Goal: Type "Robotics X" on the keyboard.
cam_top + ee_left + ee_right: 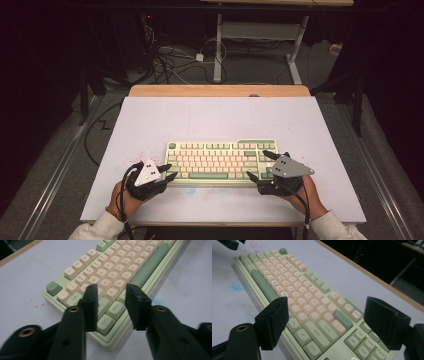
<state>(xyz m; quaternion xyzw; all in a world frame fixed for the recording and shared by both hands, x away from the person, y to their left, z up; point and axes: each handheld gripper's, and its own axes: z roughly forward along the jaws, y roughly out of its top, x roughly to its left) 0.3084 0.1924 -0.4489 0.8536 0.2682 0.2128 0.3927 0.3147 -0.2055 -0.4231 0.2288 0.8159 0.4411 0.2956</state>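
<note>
A pale green keyboard (220,159) with cream and green keys lies across the near middle of the white table top (220,115). My left gripper (170,171) is at its front left corner. In the left gripper view the jaws (111,286) stand fairly close together over the Ctrl and Win keys of the keyboard (112,270), a gap on each side and no pad pressing. My right gripper (257,163) is at the keyboard's right end. In the right gripper view its jaws (327,301) stand wide apart over the Enter and Shift keys of the keyboard (294,290), touching nothing.
The table's far edge is a wooden strip (220,90). Behind it are a desk frame (218,45) and loose cables (165,62) on the floor. Red specks (135,159) mark the surface left of the keyboard, and a faint blue smudge (192,190) lies in front.
</note>
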